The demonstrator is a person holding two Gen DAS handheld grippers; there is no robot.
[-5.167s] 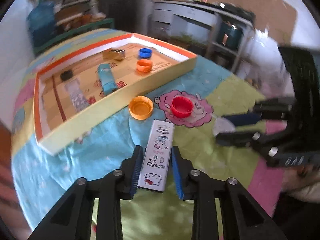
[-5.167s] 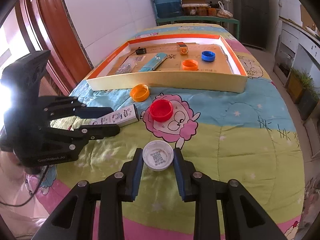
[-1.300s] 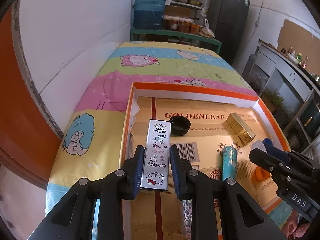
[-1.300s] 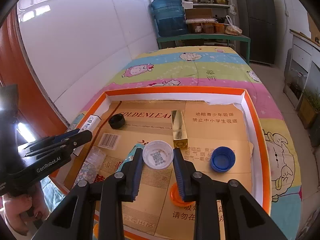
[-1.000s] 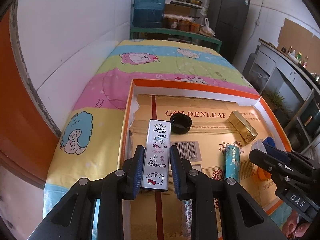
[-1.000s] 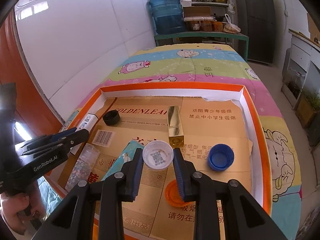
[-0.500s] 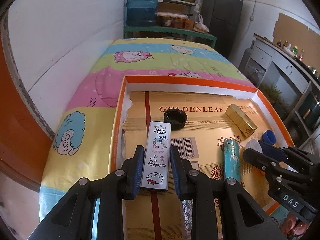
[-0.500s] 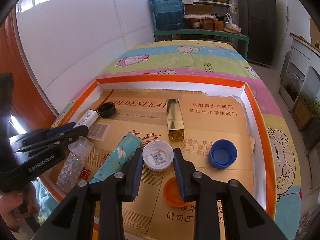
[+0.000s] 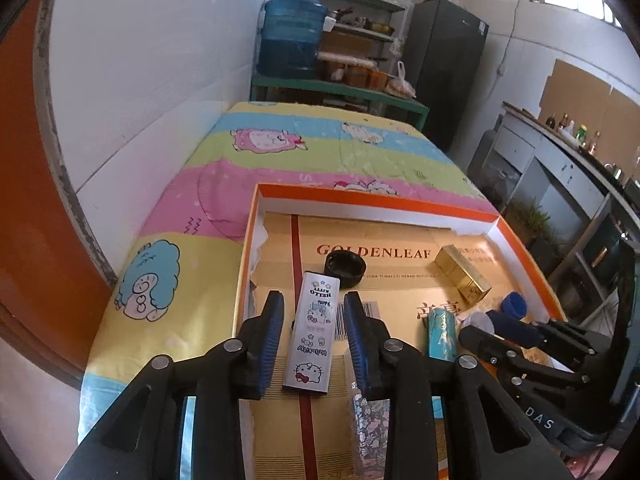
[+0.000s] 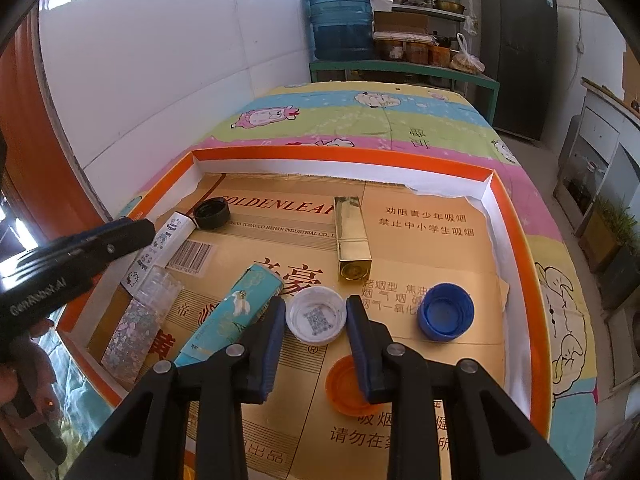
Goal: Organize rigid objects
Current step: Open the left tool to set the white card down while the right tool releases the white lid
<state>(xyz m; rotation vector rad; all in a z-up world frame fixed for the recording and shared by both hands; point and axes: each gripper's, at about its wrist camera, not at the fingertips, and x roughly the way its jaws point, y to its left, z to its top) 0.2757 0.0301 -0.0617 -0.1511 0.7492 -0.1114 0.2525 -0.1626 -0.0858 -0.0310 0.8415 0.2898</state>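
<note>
My left gripper (image 9: 314,334) stands open around the white Hello Kitty box (image 9: 313,334), which lies on the floor of the orange-rimmed cardboard tray (image 9: 372,199) near its left wall. There are gaps on both sides of the box. My right gripper (image 10: 316,322) stands open around the white cap (image 10: 317,315), which rests on the tray floor (image 10: 424,240) between the teal box (image 10: 236,312) and the blue cap (image 10: 446,312). The Hello Kitty box also shows in the right wrist view (image 10: 160,250).
In the tray lie a black cap (image 10: 212,213), a gold box (image 10: 351,250), an orange cap (image 10: 346,388), a floral box (image 10: 132,334) and a clear box (image 10: 158,286). The tray sits on a cartoon-print bedspread (image 9: 280,152). A white wall is at left.
Both grippers have lowered into the tray and opened. The Hello Kitty box and the white cap now lie loose between the jaws.
</note>
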